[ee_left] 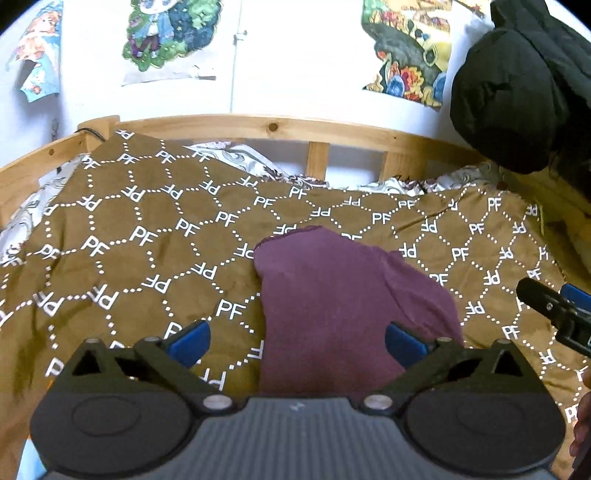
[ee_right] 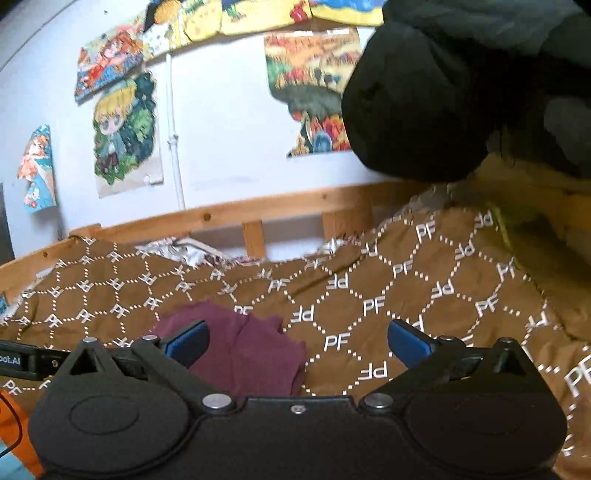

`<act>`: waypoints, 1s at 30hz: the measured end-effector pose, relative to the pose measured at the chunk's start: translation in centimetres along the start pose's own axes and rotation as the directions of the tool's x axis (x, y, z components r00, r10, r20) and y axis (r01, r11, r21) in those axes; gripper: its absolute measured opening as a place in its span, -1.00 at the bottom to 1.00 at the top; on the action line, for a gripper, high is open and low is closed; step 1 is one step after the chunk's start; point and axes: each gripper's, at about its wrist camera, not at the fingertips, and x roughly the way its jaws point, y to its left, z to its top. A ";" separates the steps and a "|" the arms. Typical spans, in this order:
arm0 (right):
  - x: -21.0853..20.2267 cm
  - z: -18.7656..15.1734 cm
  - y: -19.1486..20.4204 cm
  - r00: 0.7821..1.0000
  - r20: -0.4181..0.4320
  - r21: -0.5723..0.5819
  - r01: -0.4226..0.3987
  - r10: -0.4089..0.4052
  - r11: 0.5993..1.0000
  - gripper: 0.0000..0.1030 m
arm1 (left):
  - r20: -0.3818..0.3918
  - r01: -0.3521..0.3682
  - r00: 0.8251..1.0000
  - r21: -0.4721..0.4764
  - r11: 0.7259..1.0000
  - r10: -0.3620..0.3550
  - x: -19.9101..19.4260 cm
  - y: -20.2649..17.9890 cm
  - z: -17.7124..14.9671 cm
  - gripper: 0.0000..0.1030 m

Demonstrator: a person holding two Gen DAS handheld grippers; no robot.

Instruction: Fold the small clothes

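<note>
Your left gripper and right gripper are both spread wide, holding nothing. One maroon garment lies on the brown blanket. Only the right view catches something orange at the lower-left corner.

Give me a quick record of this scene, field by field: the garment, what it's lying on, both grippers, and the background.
garment: maroon cloth, folded over, lying flat
surface: brown bedspread with white PF print
left gripper: open, nothing between its fingers, above the near end of the cloth
right gripper: open, holding nothing
bed frame: wooden rail behind the spread
wall: cartoon posters
top right: black padded jacket
</note>
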 end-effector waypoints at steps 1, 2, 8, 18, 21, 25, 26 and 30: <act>-0.5 0.1 0.1 1.000 -0.001 -0.008 -0.004 0.004 1.000 0.99 | 0.002 0.001 1.000 -0.006 1.000 -0.001 -0.6 0.0 -0.2 0.99; -1.1 0.2 0.4 1.000 -0.002 -0.017 -0.005 0.004 1.000 0.99 | 0.001 0.006 1.000 -0.010 1.000 -0.006 -1.2 0.0 -0.3 0.99; -5.2 0.2 1.8 1.000 0.020 -0.064 -0.023 0.024 0.998 0.99 | -0.029 -0.005 1.000 -0.065 0.998 0.003 -4.6 0.8 -1.9 0.99; -11.0 -1.0 2.4 0.997 0.069 -0.095 -0.026 0.033 0.995 0.99 | 0.056 -0.089 0.995 0.064 0.994 0.085 -8.6 0.6 -5.1 0.99; -11.9 -1.9 2.4 0.998 0.056 -0.098 -0.020 0.026 0.995 0.99 | 0.082 -0.101 0.992 0.083 0.991 0.094 -9.2 0.7 -6.4 0.99; -12.3 -3.1 2.6 1.000 0.022 -0.113 -0.017 0.020 0.993 0.99 | 0.074 -0.105 0.992 0.076 0.992 0.099 -9.4 0.8 -7.7 0.99; -12.4 -3.3 2.7 1.000 0.016 -0.112 -0.016 0.017 0.994 0.99 | 0.072 -0.103 0.993 0.072 0.992 0.098 -9.4 0.9 -7.9 0.99; -12.7 -3.9 2.8 1.000 0.011 -0.103 -0.007 0.008 0.995 0.99 | 0.077 -0.109 0.992 0.069 0.992 0.103 -9.4 1.0 -8.5 0.99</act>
